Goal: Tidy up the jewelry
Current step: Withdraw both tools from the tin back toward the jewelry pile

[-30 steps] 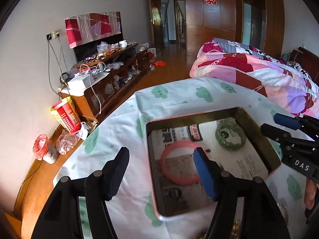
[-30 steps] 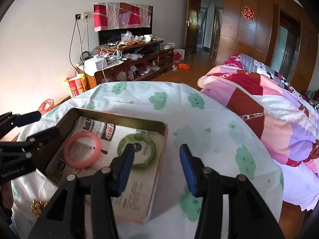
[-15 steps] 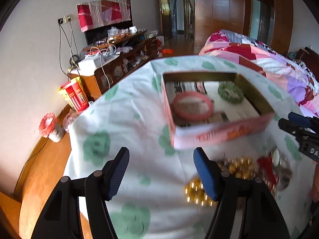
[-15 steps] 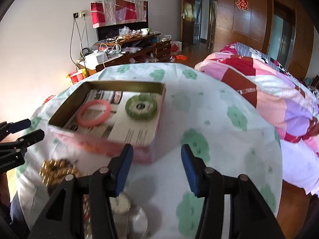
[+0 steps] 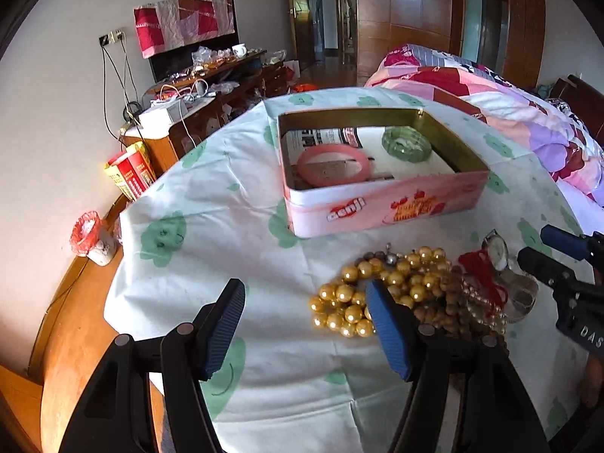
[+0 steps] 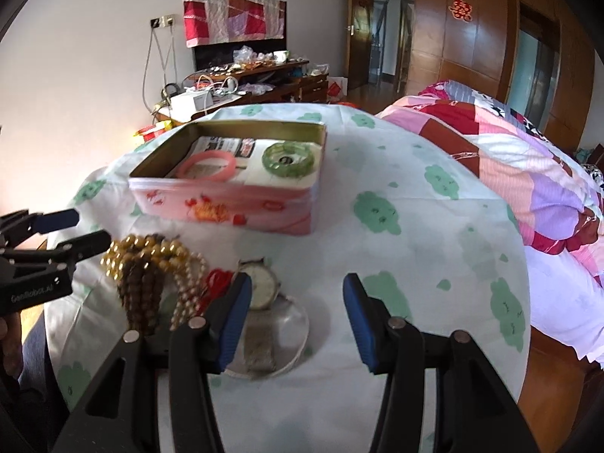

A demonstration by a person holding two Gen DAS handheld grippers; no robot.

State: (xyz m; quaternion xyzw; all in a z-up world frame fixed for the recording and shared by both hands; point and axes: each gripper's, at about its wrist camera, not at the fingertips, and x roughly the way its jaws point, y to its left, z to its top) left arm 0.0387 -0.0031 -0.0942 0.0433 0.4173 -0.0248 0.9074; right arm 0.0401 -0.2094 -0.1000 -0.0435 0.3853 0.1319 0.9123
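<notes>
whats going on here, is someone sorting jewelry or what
Yes. A person holds two tools, left tool and right tool, both open and empty. The pink tin already holds a pink bangle and a green bangle. Gold beads, brown beads and a watch lie on the tablecloth.

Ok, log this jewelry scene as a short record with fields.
tin: open, on the tablecloth
in tin: pink bangle, green bangle
outside tin: gold bead necklace, brown bead string, wristwatch
left claw: open, empty, by the gold beads
right claw: open, empty, by the wristwatch
</notes>
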